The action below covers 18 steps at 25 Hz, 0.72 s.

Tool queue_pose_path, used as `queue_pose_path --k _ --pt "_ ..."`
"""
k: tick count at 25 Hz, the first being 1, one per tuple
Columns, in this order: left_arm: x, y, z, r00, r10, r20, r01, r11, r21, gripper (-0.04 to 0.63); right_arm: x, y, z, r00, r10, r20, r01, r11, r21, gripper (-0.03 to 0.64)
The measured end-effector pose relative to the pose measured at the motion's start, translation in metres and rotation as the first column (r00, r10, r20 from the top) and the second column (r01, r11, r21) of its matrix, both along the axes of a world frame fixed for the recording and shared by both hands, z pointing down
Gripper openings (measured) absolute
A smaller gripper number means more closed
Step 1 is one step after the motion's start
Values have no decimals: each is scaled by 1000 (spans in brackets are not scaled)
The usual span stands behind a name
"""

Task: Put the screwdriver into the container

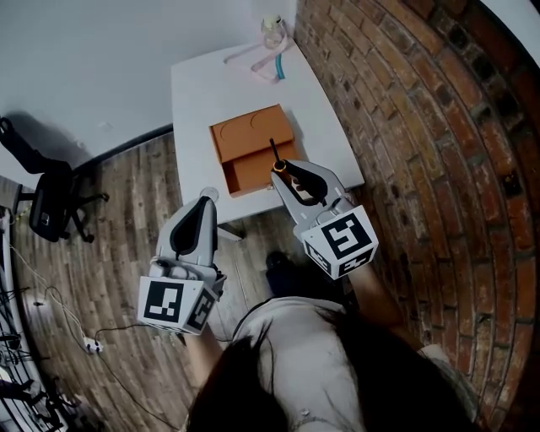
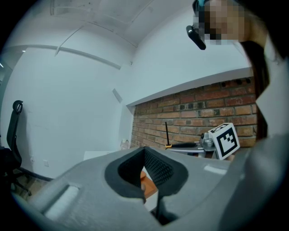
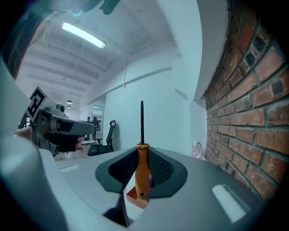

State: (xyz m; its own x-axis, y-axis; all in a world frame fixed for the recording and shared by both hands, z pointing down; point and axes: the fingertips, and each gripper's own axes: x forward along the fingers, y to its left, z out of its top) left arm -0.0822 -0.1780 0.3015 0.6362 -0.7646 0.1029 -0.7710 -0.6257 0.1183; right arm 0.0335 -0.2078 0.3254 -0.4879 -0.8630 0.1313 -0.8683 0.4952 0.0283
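My right gripper (image 1: pixel 283 169) is shut on a screwdriver (image 3: pixel 142 167) with an orange handle and a thin black shaft (image 1: pixel 273 150). It hangs over the near right part of an orange box (image 1: pixel 253 148) that lies open on the white table (image 1: pixel 198 89). In the right gripper view the screwdriver stands upright between the dark pads, and a corner of the orange box (image 3: pixel 135 198) shows below. My left gripper (image 1: pixel 207 198) hovers off the table's near edge, shut with nothing in it. The left gripper view shows my right gripper (image 2: pixel 169 145) with the screwdriver (image 2: pixel 166 133) before the brick wall.
A brick wall (image 1: pixel 422 110) runs along the table's right side. At the table's far end lie a small jar (image 1: pixel 272 25) and pink and blue hangers (image 1: pixel 261 57). A black office chair (image 1: pixel 51 202) stands on the wooden floor at the left.
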Motion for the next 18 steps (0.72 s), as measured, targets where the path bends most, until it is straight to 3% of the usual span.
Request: queue_pose_path --k 18 --pt "-13 -45 25 996 -87 -13 86 994 -71 0 -3 -73 53 989 -91 -118 80 992 -94 77"
